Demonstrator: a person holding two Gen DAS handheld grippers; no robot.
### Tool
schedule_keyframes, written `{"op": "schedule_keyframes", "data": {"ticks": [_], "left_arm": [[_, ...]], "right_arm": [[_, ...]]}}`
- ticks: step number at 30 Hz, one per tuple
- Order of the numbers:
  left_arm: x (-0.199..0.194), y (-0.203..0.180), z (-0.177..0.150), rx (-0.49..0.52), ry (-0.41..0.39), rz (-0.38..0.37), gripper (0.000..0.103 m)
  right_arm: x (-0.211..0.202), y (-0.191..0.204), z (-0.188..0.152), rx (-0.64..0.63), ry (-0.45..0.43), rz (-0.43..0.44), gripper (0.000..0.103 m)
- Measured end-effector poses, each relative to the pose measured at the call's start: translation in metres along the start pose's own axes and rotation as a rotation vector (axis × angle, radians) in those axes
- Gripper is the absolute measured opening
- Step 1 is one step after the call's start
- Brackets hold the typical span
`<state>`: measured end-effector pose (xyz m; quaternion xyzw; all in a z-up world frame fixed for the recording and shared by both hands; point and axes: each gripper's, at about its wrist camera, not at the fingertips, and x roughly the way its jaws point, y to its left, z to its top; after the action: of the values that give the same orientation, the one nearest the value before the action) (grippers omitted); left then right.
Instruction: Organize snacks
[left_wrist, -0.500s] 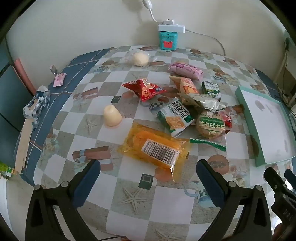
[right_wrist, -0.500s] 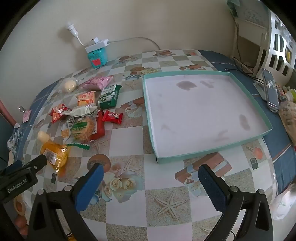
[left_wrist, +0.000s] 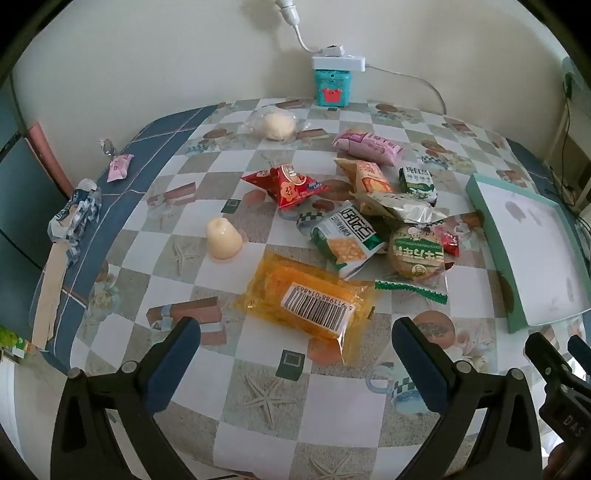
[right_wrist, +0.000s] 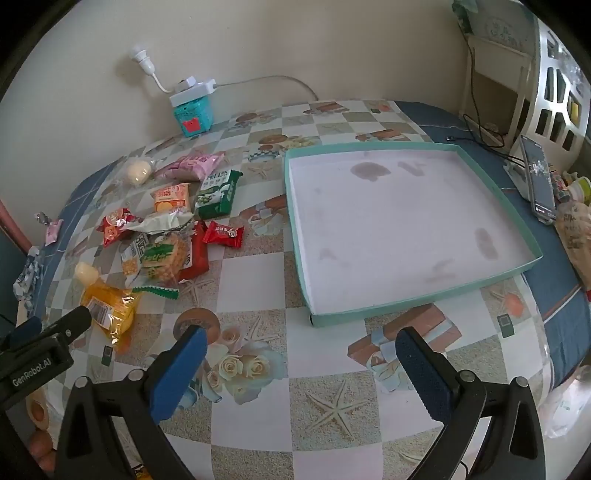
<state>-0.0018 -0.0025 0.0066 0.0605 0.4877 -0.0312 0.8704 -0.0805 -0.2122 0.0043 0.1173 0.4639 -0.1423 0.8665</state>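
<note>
Several snack packets lie in a loose pile on the checked tablecloth. Nearest is an orange packet (left_wrist: 308, 301) with a barcode, just beyond my left gripper (left_wrist: 295, 343), which stands open and holds nothing. Behind it lie a green cracker pack (left_wrist: 345, 240), a round biscuit pack (left_wrist: 417, 253), a red packet (left_wrist: 286, 186), a pink packet (left_wrist: 367, 146) and a cream jelly cup (left_wrist: 222, 239). The teal tray (right_wrist: 480, 284) with a white floor holds nothing. My right gripper (right_wrist: 301, 350) is open over the cloth, in front of the tray's near left corner.
A teal box (left_wrist: 332, 86) with a white power strip on top stands against the back wall. A phone (right_wrist: 537, 177) and clutter sit at the right table edge. Small wrappers (left_wrist: 120, 166) lie at the left edge. The left gripper's body (right_wrist: 40, 343) shows at the right view's left.
Both views have shifted only slightly; the snacks and the tray lie where they were, and both grippers stay open.
</note>
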Motion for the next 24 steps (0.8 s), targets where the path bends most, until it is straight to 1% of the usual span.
{"op": "schedule_keyframes", "data": {"ticks": [24], "left_arm": [[-0.0054,-0.0021,0.0006,0.009,-0.025,0.022,0.103]], "right_arm": [[-0.0034,-0.0037,0.0003,0.009,-0.009,-0.023,0.103]]}}
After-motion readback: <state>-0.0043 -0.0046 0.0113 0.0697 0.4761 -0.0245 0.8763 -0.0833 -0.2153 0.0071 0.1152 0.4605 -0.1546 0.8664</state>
